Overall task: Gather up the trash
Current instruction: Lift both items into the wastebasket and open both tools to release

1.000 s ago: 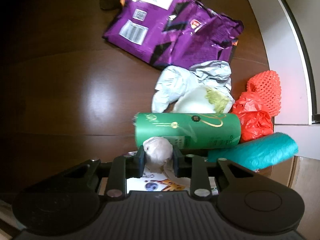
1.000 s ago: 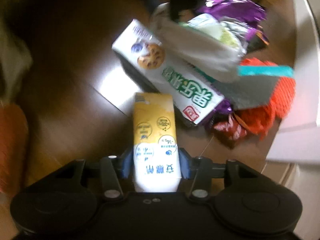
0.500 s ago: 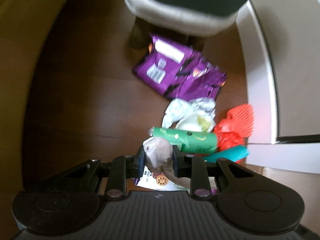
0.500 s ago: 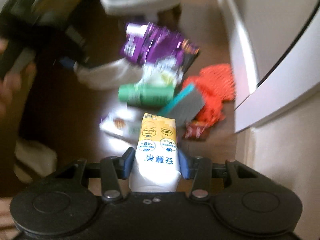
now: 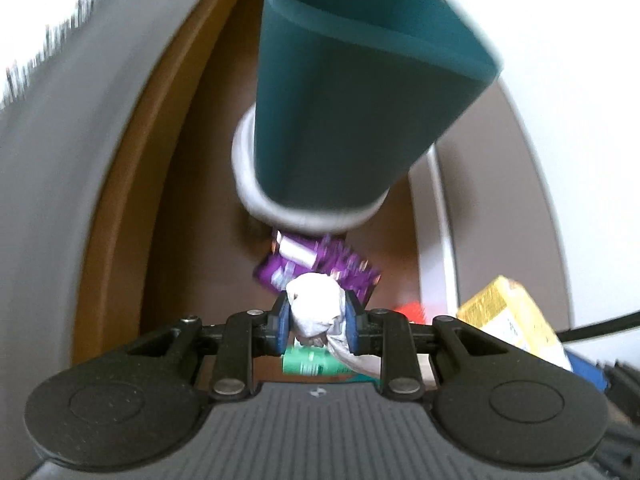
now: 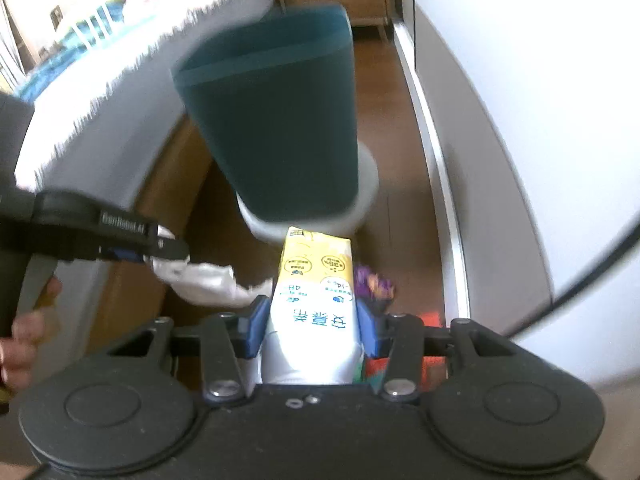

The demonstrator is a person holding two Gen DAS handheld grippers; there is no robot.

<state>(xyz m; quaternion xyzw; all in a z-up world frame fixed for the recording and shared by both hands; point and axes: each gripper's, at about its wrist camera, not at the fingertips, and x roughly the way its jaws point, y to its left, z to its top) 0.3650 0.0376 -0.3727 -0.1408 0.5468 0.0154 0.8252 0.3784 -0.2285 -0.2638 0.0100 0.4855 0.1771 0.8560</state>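
Dark wood floor [image 5: 192, 240], teal bin [image 5: 352, 92]; left tongs [image 5: 316, 316] clamp crumpled tissue [image 5: 316, 306], right tongs [image 6: 312, 320] clamp yellow carton [image 6: 314, 280]

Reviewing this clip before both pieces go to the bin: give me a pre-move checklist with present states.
1. Left gripper holds the crumpled paper: ok, pads press it on both sides.
2. Right gripper holds the yellow carton: ok, clamped between both pads.
3. Bin in view ahead of both grippers: ok.
4. Bin mouth reachable: not ok, both grippers sit below its rim.
5. Room inside the bin: cannot tell, its inside is hidden.
6. Paper hangs clear of the carton: ok, a tail trails from the left gripper, apart from the carton.
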